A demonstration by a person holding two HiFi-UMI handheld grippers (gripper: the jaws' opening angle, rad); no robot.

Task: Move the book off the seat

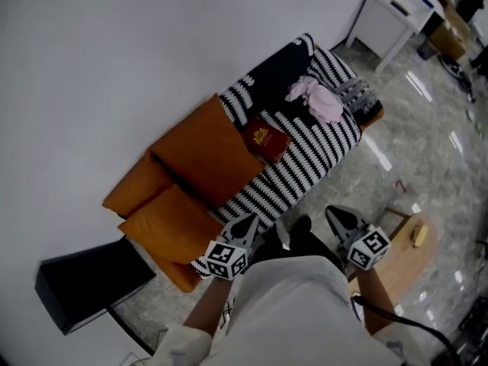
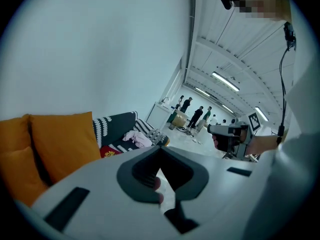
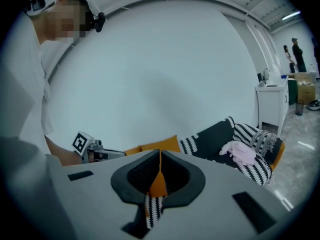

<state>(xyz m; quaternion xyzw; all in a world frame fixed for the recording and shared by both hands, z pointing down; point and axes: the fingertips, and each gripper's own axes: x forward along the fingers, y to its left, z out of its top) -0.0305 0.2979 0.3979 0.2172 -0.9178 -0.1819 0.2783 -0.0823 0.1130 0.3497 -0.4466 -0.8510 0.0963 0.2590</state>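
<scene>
A dark red book [image 1: 265, 140] with a gold emblem lies flat on the sofa seat, on the black-and-white striped blanket [image 1: 320, 147], right beside an orange cushion [image 1: 204, 152]. The left gripper view catches only a corner of the book [image 2: 107, 152] past the cushion. My left gripper [image 1: 245, 224] is held near my body, in front of the sofa's front edge, shut and holding nothing. The right gripper [image 1: 341, 218] hovers to its right over the floor, also shut and empty. Both are well short of the book. In their own views the left gripper [image 2: 160, 150] and right gripper [image 3: 160, 154] show closed jaws.
A pink cloth [image 1: 316, 97] lies on the blanket beyond the book. Two more orange cushions [image 1: 169, 223] fill the sofa's left end. A black box [image 1: 88, 284] stands at lower left, a round wooden stool [image 1: 404, 258] at right, a white cabinet [image 1: 389, 14] far right. People [image 2: 192, 114] stand far off.
</scene>
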